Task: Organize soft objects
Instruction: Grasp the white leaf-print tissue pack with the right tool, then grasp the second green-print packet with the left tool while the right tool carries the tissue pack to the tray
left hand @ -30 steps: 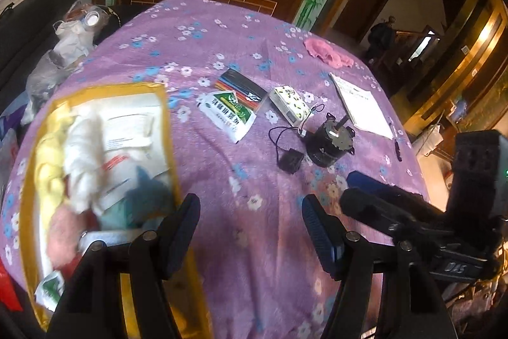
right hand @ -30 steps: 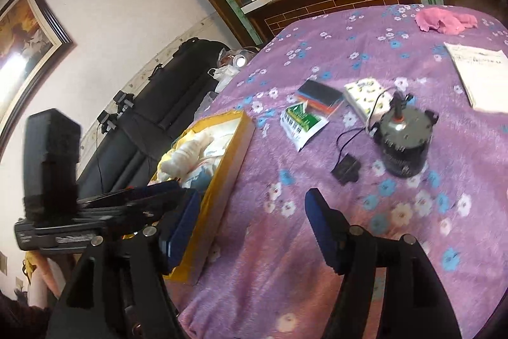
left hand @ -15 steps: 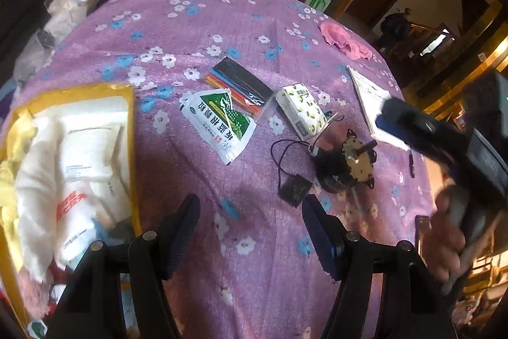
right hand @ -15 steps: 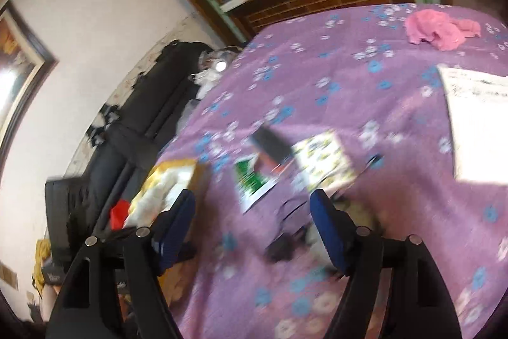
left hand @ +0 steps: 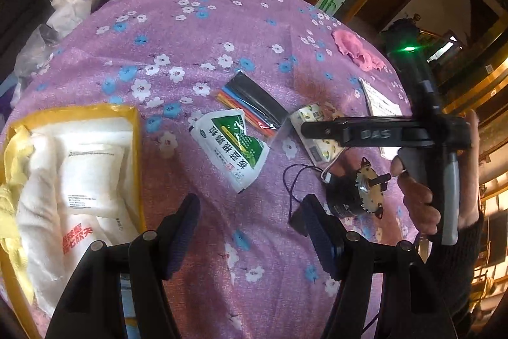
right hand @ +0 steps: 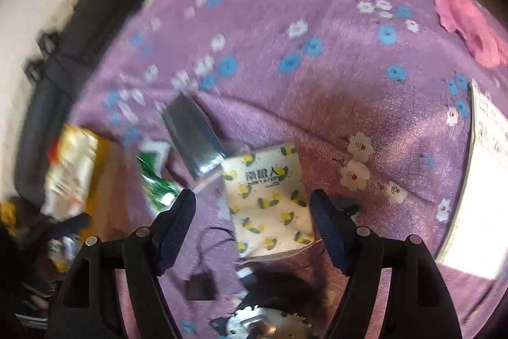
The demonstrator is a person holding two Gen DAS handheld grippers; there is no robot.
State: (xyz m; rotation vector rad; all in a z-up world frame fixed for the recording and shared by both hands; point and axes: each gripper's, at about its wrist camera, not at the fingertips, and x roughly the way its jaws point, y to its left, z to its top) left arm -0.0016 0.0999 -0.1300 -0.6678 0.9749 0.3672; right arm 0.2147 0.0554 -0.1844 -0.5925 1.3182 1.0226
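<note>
Your right gripper points steeply down over the lemon-print tissue pack, which lies flat on the purple floral counter between the spread fingers, untouched. Its long axis runs roughly away from you, the printed label at the far end; its near edge is hidden behind the motor, itself cut off at the frame bottom. Your left gripper hangs with fingers apart and empty over bare cloth, beside the yellow box of soft goods. The right view's left side is too blurred to read.
</note>
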